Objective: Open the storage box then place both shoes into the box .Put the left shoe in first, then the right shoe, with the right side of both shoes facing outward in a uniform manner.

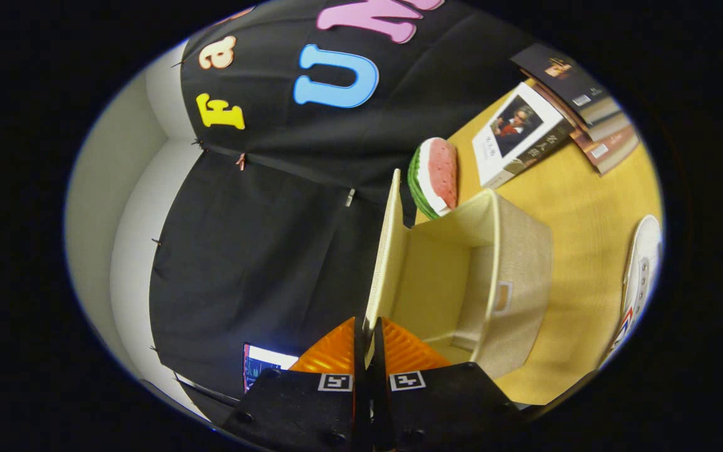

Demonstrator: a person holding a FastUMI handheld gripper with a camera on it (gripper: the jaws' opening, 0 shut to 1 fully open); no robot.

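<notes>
Hand-held gripper [369, 339] clamped on raised lid [388, 251] of storage box [512, 282], both fingers pressing lid edge. Box open on desk [581, 207]. White shoe [641, 276] beside box. Watermelon slice [437, 176], books [562, 113] beyond.

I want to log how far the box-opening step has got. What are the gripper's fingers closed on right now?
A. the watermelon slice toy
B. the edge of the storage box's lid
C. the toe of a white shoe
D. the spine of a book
B: the gripper has both fingers pressed on the lower edge of the lid, which stands raised beside the open storage box.
</notes>
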